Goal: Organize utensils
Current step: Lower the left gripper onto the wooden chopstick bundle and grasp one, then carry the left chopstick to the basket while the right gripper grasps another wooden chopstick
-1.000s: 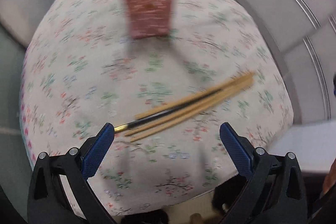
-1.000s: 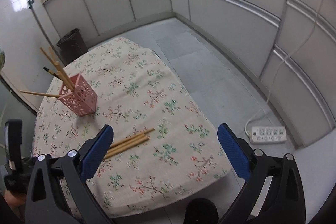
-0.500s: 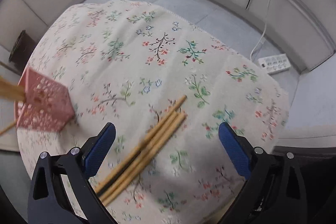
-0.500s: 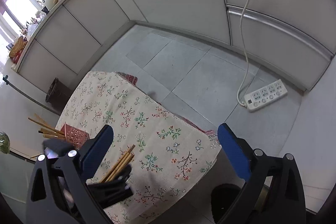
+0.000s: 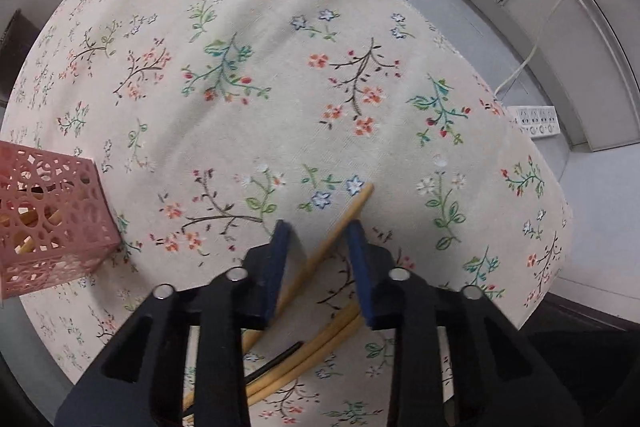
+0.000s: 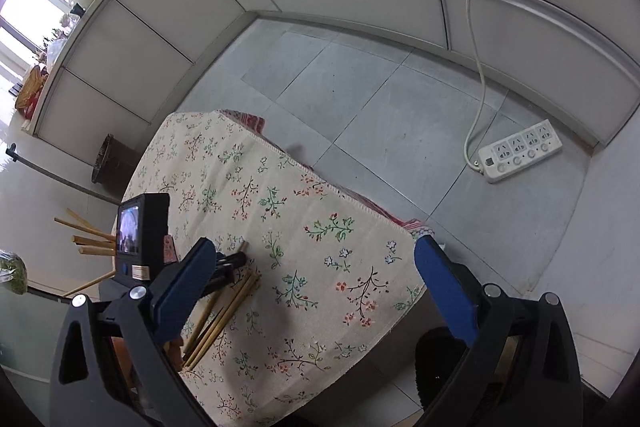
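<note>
Several wooden chopsticks [image 5: 320, 339] and a black one [image 5: 276, 363] lie on the floral tablecloth [image 5: 280, 87]. My left gripper [image 5: 318, 231] is low over them, its jaws narrowed around one wooden chopstick [image 5: 340, 227] with gaps still showing on both sides. The pink lattice holder [image 5: 52, 219] stands at the left with chopsticks inside. In the right wrist view my right gripper [image 6: 316, 275] is open and empty above the table's near edge; the left gripper's body [image 6: 142, 235] and the loose chopsticks [image 6: 228, 311] show at the left.
A white power strip [image 6: 520, 151] with its cord lies on the grey tiled floor to the right. A dark bin [image 6: 108, 159] stands by the cabinets beyond the table. The tablecloth's edge [image 5: 552, 227] drops off at the right.
My left gripper has dropped down onto the chopsticks and its jaws have narrowed around one. The right gripper has shifted slightly and stays open.
</note>
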`<state>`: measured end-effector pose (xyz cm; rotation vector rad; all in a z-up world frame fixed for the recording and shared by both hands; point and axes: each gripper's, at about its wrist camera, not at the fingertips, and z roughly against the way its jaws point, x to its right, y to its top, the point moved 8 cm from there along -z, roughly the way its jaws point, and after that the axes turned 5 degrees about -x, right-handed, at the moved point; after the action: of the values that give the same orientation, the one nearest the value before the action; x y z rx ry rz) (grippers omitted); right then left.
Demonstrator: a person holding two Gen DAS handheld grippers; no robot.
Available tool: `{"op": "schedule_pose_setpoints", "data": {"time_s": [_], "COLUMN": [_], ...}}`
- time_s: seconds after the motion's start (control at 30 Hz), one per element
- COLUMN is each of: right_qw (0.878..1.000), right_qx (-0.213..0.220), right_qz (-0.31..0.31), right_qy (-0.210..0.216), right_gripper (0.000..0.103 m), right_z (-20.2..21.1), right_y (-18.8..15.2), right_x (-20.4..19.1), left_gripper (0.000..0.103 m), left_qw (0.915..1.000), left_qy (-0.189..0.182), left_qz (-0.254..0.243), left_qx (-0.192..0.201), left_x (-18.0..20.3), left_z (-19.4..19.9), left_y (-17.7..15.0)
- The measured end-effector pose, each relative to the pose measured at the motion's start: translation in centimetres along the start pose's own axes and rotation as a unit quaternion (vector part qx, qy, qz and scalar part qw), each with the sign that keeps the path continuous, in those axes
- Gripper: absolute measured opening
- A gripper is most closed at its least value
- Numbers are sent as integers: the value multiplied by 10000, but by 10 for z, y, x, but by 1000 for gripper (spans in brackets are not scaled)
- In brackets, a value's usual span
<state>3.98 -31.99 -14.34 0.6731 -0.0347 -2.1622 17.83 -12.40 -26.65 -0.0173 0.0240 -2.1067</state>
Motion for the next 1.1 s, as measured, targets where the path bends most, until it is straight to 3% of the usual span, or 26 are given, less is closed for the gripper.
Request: {"op": "schedule_pose_setpoints", "data": {"time_s": [0.17,0.33,0.37,0.5,0.63,0.77,0.9,1.0,1.1], "right_qw": [9999,9992,9988,9963,9934,9902,9840,9801,9782], "right_qx": [-48,-330,-414,-785,-980,-1189,-1561,-1872,-1985], "right_qz": [75,82,50,4,115,395,523,284,131], "right_qy": [-148,-232,-242,-343,-580,-625,-681,-599,-602], "right_gripper": [97,97,97,97,96,77,48,38,35], "right_z": [-6,-23,-28,-54,-82,-108,-134,-152,-165], "right_y": [-3,-12,-14,-30,-45,-61,-77,-86,-91], "right_x": [1,0,-1,-7,-26,-60,-83,-89,-97], "left_gripper": [15,9,8,6,6,5,5,5,5], "left_qw": [9998,9916,9861,9623,9464,9342,9184,8993,8863], "left_qy": [94,875,1166,1672,1850,1754,1722,1822,1716], "left_qz": [-55,-328,-424,-690,-580,-91,334,550,772], "left_qx": [169,893,1107,2032,2583,3104,3547,3938,4231], "left_x": [-9,-15,-17,-13,-12,-16,-30,-41,-48], "left_z": [4,26,33,77,120,164,191,217,233], "left_y": [-8,-28,-33,-69,-108,-154,-193,-218,-232]}}
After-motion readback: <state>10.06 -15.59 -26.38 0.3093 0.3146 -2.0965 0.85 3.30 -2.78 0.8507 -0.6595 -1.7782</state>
